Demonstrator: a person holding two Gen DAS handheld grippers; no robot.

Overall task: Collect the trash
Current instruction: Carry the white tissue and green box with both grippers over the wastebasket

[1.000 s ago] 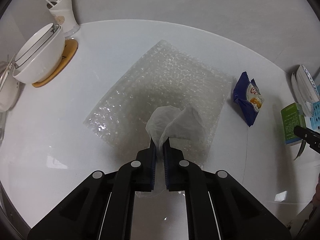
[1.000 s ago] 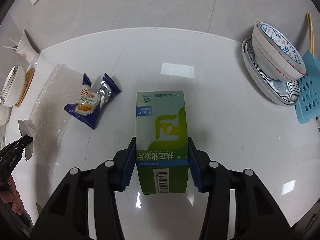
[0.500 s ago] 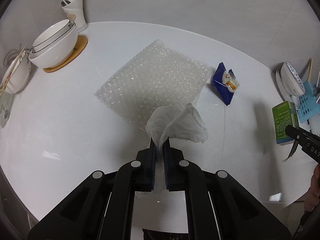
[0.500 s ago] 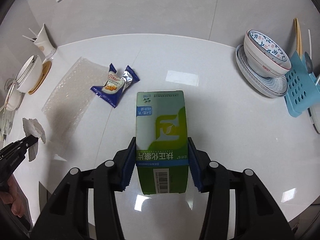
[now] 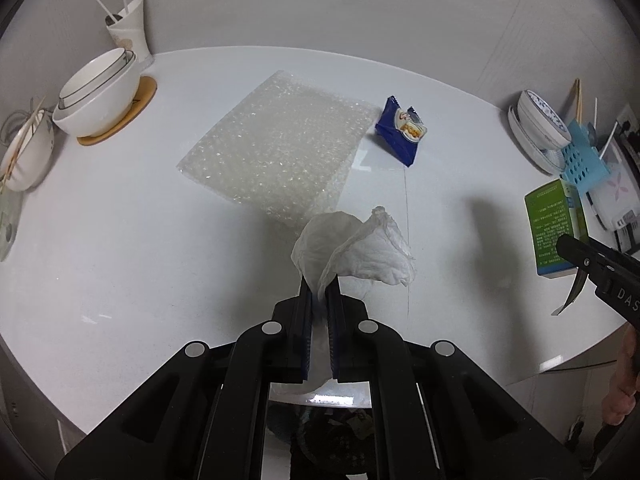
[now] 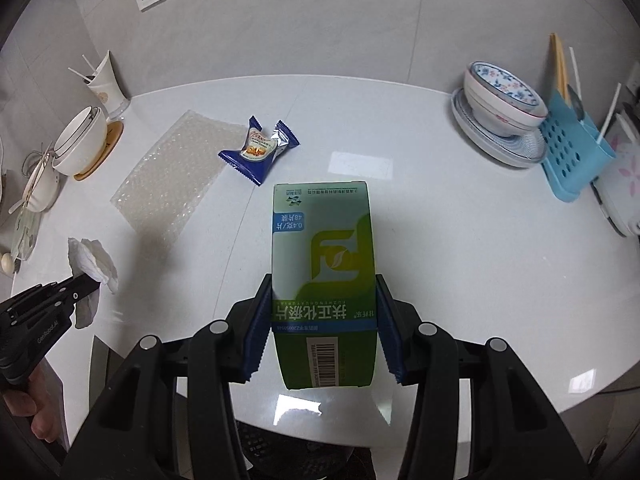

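Note:
My left gripper (image 5: 319,286) is shut on a crumpled white tissue (image 5: 352,246), held above the near edge of the round white table (image 5: 120,248); the same tissue (image 6: 94,260) shows at the left of the right wrist view. My right gripper (image 6: 322,286) is shut on a green medicine box (image 6: 324,264), lifted over the table's front part; the box (image 5: 554,228) also appears at the right of the left wrist view. A sheet of bubble wrap (image 5: 280,148) and a blue snack wrapper (image 5: 402,130) lie on the table further back.
White bowls (image 5: 100,92) on a wooden coaster and a cup with sticks (image 5: 128,30) stand at the back left. A patterned bowl on plates (image 6: 504,116) and a blue utensil rack (image 6: 576,152) stand at the right. A dark bin (image 5: 332,436) shows below the table edge.
Both grippers have pulled back toward the table's near edge and risen, each keeping its load. The table objects look smaller and farther, and the bin below the edge has come into view.

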